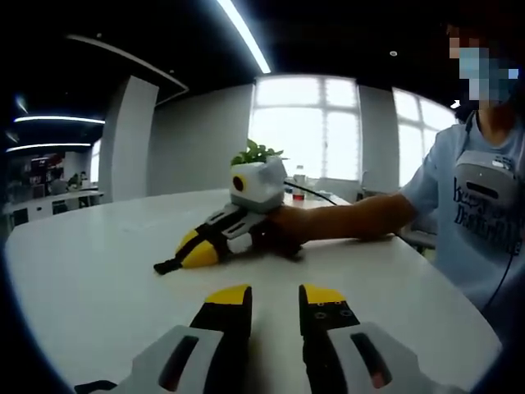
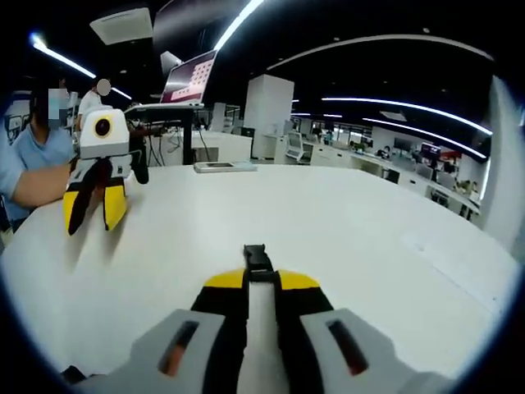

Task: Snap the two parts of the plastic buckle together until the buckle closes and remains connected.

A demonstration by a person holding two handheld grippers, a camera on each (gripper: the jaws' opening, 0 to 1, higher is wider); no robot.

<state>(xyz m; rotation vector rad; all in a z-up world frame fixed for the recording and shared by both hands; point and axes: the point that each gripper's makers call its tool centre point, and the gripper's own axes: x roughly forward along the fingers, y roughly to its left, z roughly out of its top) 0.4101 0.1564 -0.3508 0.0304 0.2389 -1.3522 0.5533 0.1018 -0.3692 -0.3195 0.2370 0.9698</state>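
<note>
Gripping one black buckle part point(image 2: 257, 263) between its yellow-tipped jaws, the right gripper point(image 2: 261, 281) sits low over the white tabletop point(image 2: 385, 238), jaws pressed in on the piece so that its end pokes out past the tips. From the left gripper view you catch that same tool lying nearly flat on the table, a person's hand point(image 1: 289, 226) wrapped round its body and a short dark piece jutting from its yellow nose toward the near edge. The left gripper point(image 1: 272, 302) is another story: jaws spread, nothing between them, bare table showing through the gap. In the right gripper view it stands farther back toward the tabletop's far left edge, tips angled down and parted. Here's the hinge of it: the held part's long axis runs straight out along the right jaws, and the left tool faces it from across the table, well apart. A second buckle half I can't pick out in either view. My read: the empty left gripper needs its mate before any closing push can line up.
</note>
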